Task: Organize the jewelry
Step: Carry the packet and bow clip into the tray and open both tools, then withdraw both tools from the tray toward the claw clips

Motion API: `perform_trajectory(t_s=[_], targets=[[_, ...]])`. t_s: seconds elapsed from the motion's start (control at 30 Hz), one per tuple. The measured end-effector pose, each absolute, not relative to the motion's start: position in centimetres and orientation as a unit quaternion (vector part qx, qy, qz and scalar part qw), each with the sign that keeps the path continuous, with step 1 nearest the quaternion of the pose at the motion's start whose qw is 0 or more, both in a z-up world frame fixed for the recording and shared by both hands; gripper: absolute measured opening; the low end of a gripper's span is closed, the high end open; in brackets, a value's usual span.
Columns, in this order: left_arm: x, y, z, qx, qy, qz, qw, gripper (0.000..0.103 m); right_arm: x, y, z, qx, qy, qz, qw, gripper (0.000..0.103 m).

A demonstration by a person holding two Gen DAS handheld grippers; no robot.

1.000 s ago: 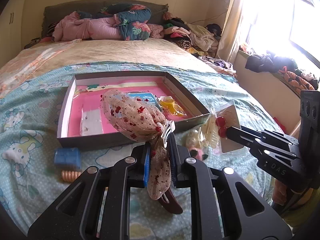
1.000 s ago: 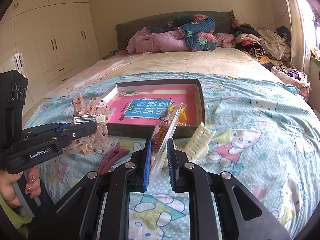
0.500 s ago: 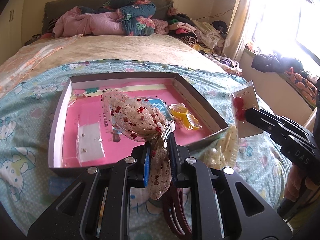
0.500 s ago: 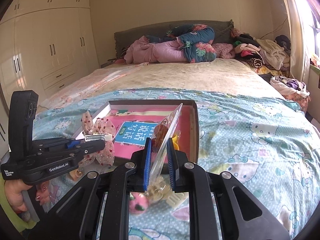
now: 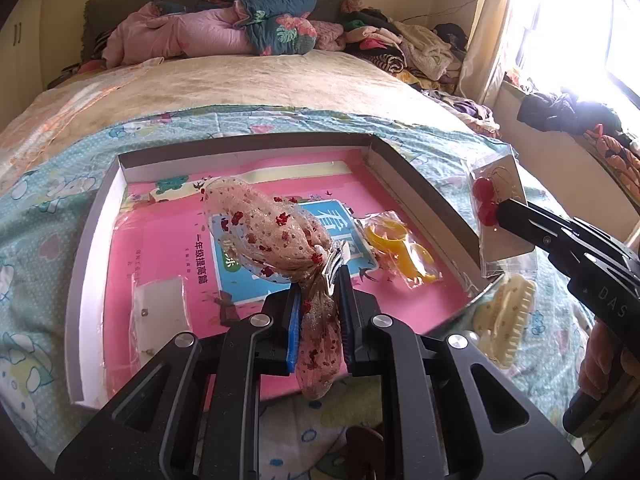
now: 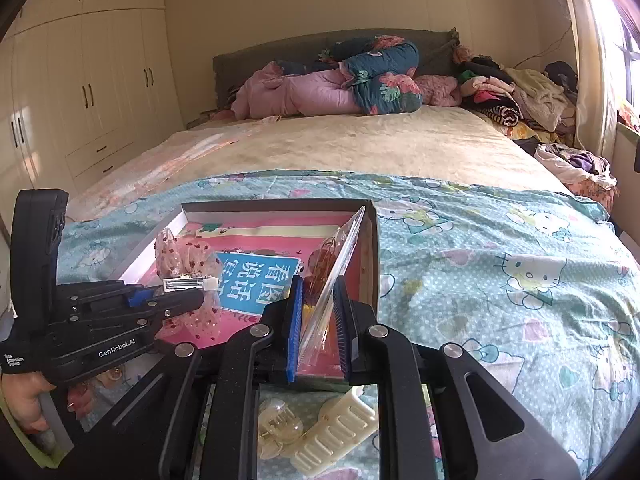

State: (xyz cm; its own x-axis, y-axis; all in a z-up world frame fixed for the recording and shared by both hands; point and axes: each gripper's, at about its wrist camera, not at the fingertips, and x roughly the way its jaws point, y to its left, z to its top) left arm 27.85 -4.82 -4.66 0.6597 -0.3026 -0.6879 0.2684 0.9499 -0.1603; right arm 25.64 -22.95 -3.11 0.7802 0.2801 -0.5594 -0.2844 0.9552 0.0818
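My left gripper is shut on a beige mesh bow hair clip with red dots, held over the open grey box with its pink lining. My right gripper is shut on a clear packet of red cherry earrings, held above the box's near right edge; the packet also shows in the left wrist view. The bow also shows in the right wrist view. Inside the box lie a bagged yellow clip and a small white earring card.
A cream claw clip and a clear clip lie on the Hello Kitty blanket in front of the box. A dark red clip lies under my left gripper. Bedding and clothes are piled at the headboard.
Both grippers have moved forward over the box with their items still held. The box now looks closer and larger in both views.
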Motion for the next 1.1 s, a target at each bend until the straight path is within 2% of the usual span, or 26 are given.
perform_trajectory(t_s=[0.33, 0.6, 0.73, 0.97, 1.03, 1.1], targets=[[29.7, -5.2, -6.0, -0.019, 0.395, -0.143, 0.907, 0.010, 28.8, -22.2, -4.8, -0.025, 0.320, 0.143, 0.936, 0.015], [29.4, -5.1, -6.1, -0.009, 0.394, -0.137, 0.909, 0.017, 30.2, -22.1, -6.3, -0.033, 0.344, 0.124, 0.930, 0.015], [29.0, -5.1, -5.8, -0.005, 0.390, -0.134, 0.911, 0.030, 30.4, -22.2, -6.6, -0.034, 0.346, 0.121, 0.930, 0.016], [28.1, -5.0, -5.1, -0.007, 0.378, -0.134, 0.916, 0.041, 30.4, -22.3, -7.0, -0.034, 0.357, 0.114, 0.927, 0.019], [27.8, -4.9, -4.8, -0.008, 0.375, -0.133, 0.917, 0.045, 30.0, -22.5, -6.9, -0.031, 0.354, 0.117, 0.928, 0.023], [27.5, -4.9, -4.5, -0.010, 0.372, -0.133, 0.919, 0.049, 29.4, -22.7, -6.5, -0.032, 0.347, 0.115, 0.930, 0.032]])
